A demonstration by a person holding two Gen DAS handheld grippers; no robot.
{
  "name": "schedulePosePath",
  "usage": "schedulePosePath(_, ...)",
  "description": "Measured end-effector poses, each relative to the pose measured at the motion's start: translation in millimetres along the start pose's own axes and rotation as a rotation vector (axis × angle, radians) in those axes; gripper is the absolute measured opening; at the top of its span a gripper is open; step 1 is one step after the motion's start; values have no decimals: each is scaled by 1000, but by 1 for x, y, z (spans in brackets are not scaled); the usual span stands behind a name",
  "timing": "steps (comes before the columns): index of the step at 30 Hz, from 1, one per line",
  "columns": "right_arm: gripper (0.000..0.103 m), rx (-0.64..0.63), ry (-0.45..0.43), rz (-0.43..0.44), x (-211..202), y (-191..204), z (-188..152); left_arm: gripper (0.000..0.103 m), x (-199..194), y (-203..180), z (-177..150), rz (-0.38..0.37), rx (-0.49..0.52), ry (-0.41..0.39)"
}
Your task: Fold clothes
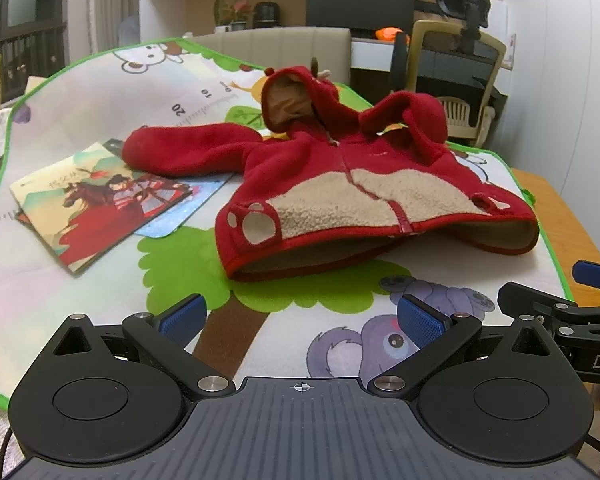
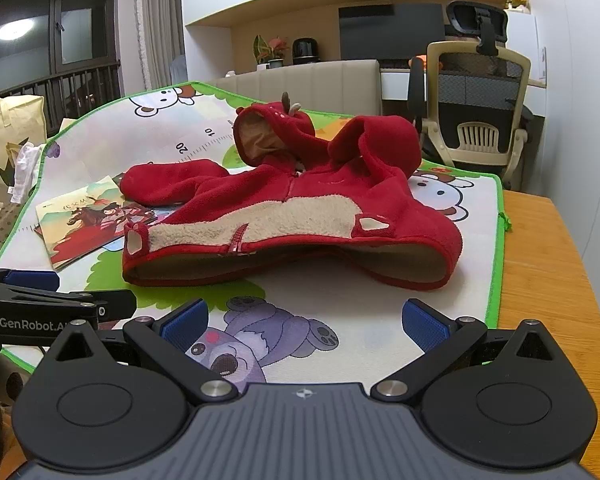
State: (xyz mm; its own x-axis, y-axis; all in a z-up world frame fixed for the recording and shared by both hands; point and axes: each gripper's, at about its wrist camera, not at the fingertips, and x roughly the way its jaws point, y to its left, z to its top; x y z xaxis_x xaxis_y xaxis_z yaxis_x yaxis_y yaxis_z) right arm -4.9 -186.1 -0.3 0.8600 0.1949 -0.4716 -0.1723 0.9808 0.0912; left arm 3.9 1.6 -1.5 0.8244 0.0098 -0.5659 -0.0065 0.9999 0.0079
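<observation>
A small red fleece hooded jacket [image 1: 340, 168] [image 2: 308, 196] with a cream belly panel lies front-up on a cartoon play mat [image 1: 100, 92] [image 2: 340, 312]. Its hood points away, its hem gapes toward me. One sleeve stretches left over a picture book [image 1: 96, 200] [image 2: 84, 216]; the other is bunched up at the right shoulder. My left gripper [image 1: 300, 316] hovers open just short of the hem, nothing between its blue pads. My right gripper [image 2: 304, 320] is open too, near the hem's right half, and shows at the right edge of the left wrist view [image 1: 572, 308].
The mat covers a wooden table [image 2: 548, 272] whose bare edge shows on the right. Behind stand an office chair [image 2: 476, 120], a beige sofa back [image 1: 276, 48] and a desk with a monitor. Bags [image 2: 8, 136] and cloth sit off the left side.
</observation>
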Motion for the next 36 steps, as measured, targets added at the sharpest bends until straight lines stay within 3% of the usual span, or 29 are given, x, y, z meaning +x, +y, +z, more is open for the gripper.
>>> schedulePosePath(18, 103, -8, 22, 22, 4, -3, 3, 103, 5, 2, 3, 4, -11, 21)
schedulePosePath(22, 103, -29, 29, 92, 19, -20, 35, 103, 19, 16, 33, -71, -32, 35)
schedulePosePath(27, 103, 88, 6, 144, 74, -57, 104, 103, 55, 34, 99, -244, -89, -13)
schedulePosePath(30, 103, 63, 61, 135, 134, -65, 132, 103, 96, 39, 129, -354, -121, 17)
schedulePosePath(32, 103, 19, 108, 120, 174, -67, 144, 103, 130, 44, 144, -378, -152, 64)
schedulePosePath(36, 103, 6, 255, -37, 234, -92, 149, 103, 180, 71, 152, -326, -173, 184)
